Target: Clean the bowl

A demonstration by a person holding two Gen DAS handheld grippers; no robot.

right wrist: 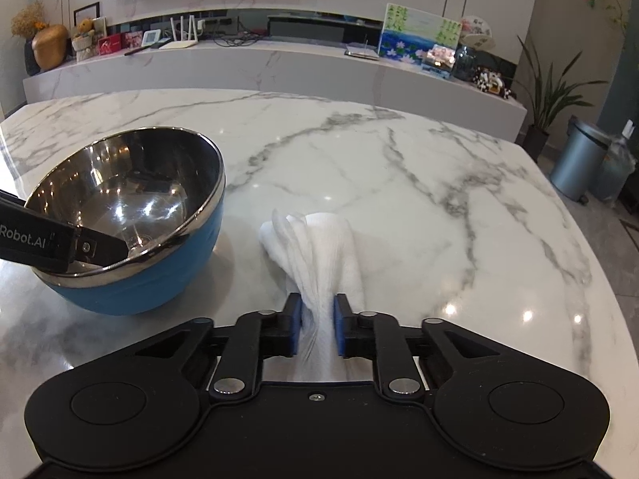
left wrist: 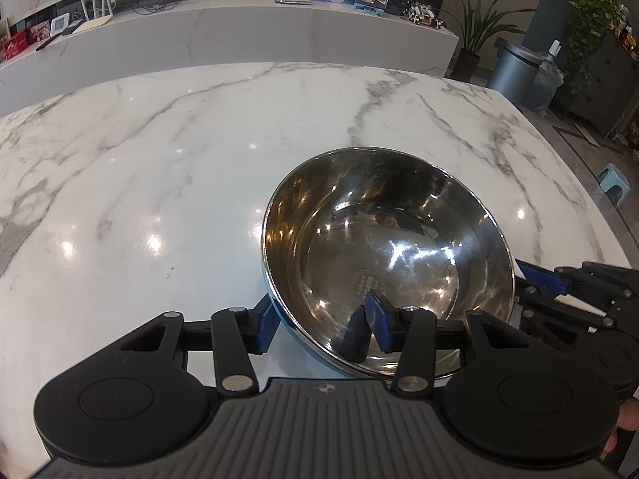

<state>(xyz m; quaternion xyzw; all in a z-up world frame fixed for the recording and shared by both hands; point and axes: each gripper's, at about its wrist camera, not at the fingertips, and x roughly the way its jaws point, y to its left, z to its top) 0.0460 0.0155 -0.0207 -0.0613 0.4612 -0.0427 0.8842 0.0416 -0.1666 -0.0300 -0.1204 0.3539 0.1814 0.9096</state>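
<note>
A bowl [left wrist: 399, 239], steel inside and blue outside [right wrist: 131, 291], sits on the marble table [left wrist: 159, 167]. My left gripper [left wrist: 321, 317] straddles its near rim: one blue pad lies against the outer wall, and the other pad [left wrist: 377, 311] meets its own reflection on the inner wall. In the right wrist view that gripper's black finger [right wrist: 60, 243] reaches over the rim. A white cloth [right wrist: 319, 239] lies bunched on the table right of the bowl. My right gripper [right wrist: 315, 323] is shut on the cloth's near end, and its fingers also show beside the bowl [left wrist: 559, 291].
The table's rounded edge [right wrist: 591, 279] curves away on the right, with a grey bin [right wrist: 575, 159] and potted plants [right wrist: 551, 99] on the floor beyond. A low marble cabinet [right wrist: 259, 68] with a router, pictures and ornaments runs behind the table.
</note>
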